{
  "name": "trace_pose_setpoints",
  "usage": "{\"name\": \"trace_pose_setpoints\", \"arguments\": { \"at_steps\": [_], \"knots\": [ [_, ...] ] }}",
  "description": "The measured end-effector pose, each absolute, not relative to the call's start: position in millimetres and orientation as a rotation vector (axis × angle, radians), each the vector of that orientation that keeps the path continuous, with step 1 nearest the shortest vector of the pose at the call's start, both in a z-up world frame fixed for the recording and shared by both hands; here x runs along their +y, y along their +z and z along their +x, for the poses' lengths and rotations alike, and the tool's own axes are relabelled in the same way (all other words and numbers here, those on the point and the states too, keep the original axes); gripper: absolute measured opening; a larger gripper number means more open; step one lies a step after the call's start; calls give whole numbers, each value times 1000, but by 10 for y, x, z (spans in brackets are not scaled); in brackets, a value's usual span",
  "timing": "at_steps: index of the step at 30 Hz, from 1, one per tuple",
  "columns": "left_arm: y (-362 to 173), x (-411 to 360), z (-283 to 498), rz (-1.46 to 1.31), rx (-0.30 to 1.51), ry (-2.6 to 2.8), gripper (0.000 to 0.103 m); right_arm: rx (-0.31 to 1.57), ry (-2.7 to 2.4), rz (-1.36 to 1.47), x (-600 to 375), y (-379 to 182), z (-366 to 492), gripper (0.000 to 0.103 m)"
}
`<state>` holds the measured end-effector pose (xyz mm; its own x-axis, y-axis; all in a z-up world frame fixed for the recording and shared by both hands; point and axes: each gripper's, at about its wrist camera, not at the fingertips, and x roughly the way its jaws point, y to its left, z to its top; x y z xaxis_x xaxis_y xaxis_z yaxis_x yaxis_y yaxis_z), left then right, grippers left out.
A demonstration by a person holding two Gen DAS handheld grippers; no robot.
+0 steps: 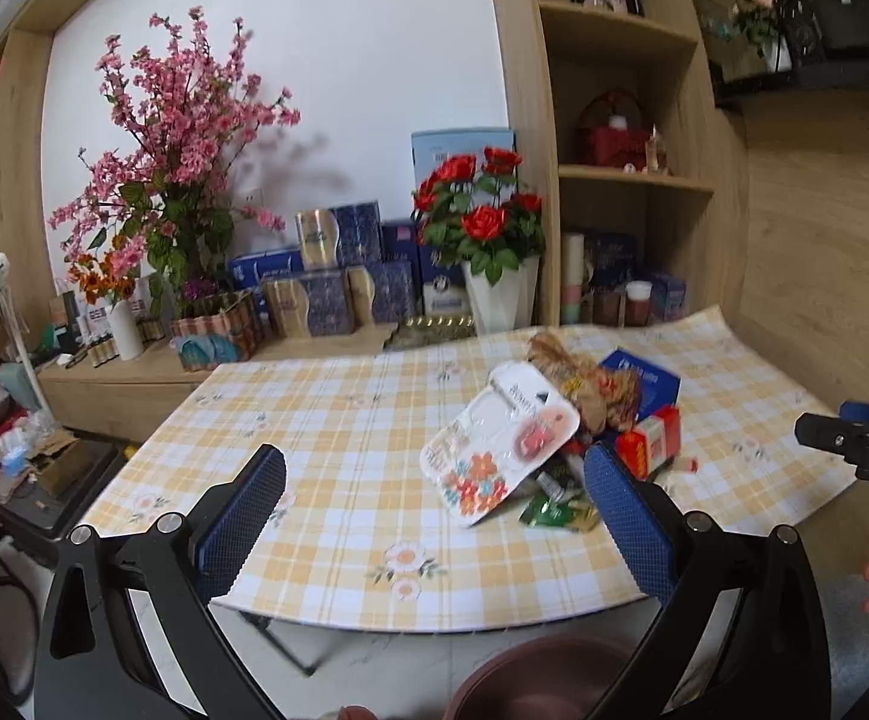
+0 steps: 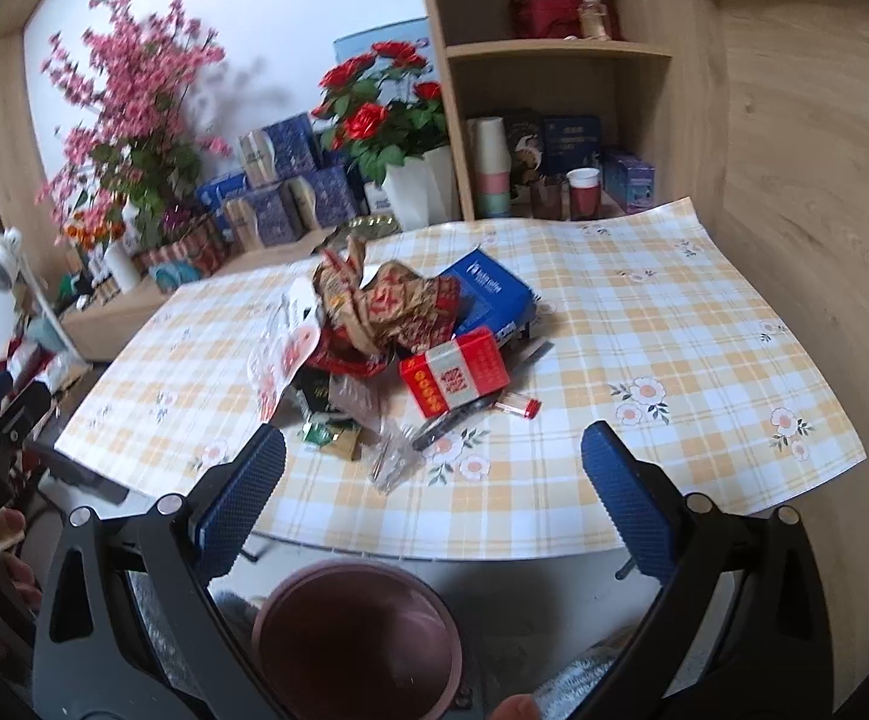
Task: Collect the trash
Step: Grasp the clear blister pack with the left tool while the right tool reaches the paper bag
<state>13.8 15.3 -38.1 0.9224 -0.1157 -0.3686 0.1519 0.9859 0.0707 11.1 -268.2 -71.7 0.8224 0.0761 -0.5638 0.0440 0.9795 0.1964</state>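
my left claw [image 1: 434, 516] wide open, empty, my right claw [image 2: 433, 495] wide open, empty, both above bench [image 2: 704, 324] edge, trash pile [image 2: 410, 330] ahead, untouched

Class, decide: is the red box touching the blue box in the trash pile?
Cannot tell. In the right wrist view the red box overlaps the blue box, hiding any contact.

Your pads [image 2: 241, 495] look like blue rubber with a fine knobbly grain, on matt black plastic arms with bright metal rivets. The cloth [image 2: 644, 324] is smooth checked vinyl with a slight sheen — the red box [image 2: 455, 378] on it is glossy card, the wrapper [image 2: 392, 306] crinkled paper. The bin [image 2: 356, 642] below is dull brown plastic — the cabinet [image 2: 794, 120] matt wood grain.
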Motion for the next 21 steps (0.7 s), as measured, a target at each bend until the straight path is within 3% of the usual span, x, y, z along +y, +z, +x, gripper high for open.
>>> {"name": "trace_pose_setpoints", "arguments": {
  "at_steps": [8, 21],
  "knots": [
    [-638, 154, 444, 92, 430, -157, 98, 592, 39, 281, -2818, -889, 271, 97],
    [-1634, -226, 1254, 353, 533, -209, 98, 739, 12, 249, -2872, -1428, 721, 97]
  ]
}}
